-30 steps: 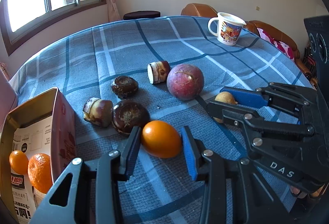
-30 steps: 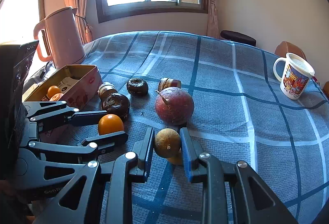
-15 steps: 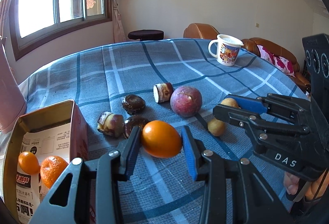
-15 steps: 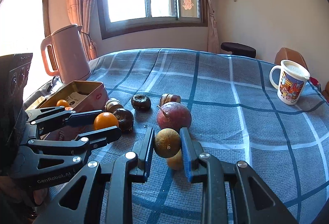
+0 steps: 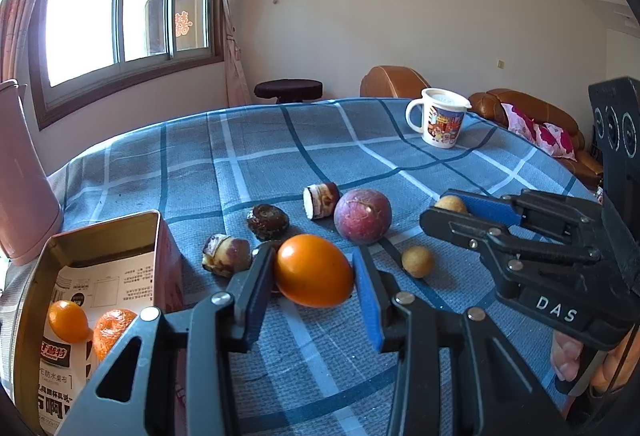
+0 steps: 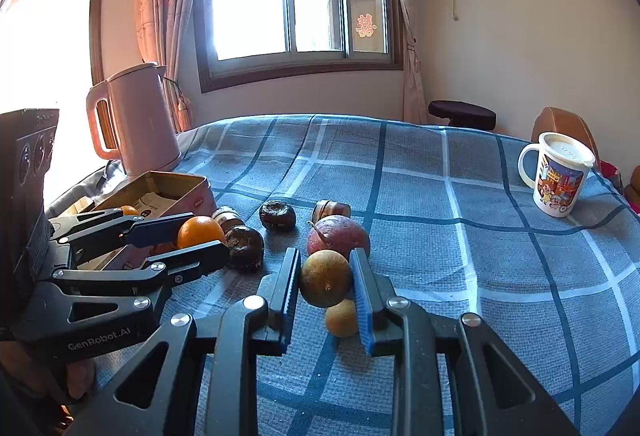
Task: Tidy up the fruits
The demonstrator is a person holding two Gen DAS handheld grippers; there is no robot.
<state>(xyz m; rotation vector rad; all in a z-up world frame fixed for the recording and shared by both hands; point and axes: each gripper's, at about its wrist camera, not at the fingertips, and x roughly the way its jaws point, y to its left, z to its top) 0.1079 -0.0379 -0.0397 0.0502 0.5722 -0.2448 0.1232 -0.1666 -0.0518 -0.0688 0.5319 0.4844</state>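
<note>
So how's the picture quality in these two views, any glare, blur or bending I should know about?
Left wrist view: sharp, the window glares white, and the fisheye curves the blue checked tablecloth. Right wrist view: the far left is washed out beside the pink plastic kettle, the window frame bows, and the round brown fruit between the fingers is in focus.

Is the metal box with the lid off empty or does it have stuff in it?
Not empty. The open metal tin box holds two small orange fruits lying on printed paper.

The tin box is cut off at the left edge; its printed text is illegible.
</note>
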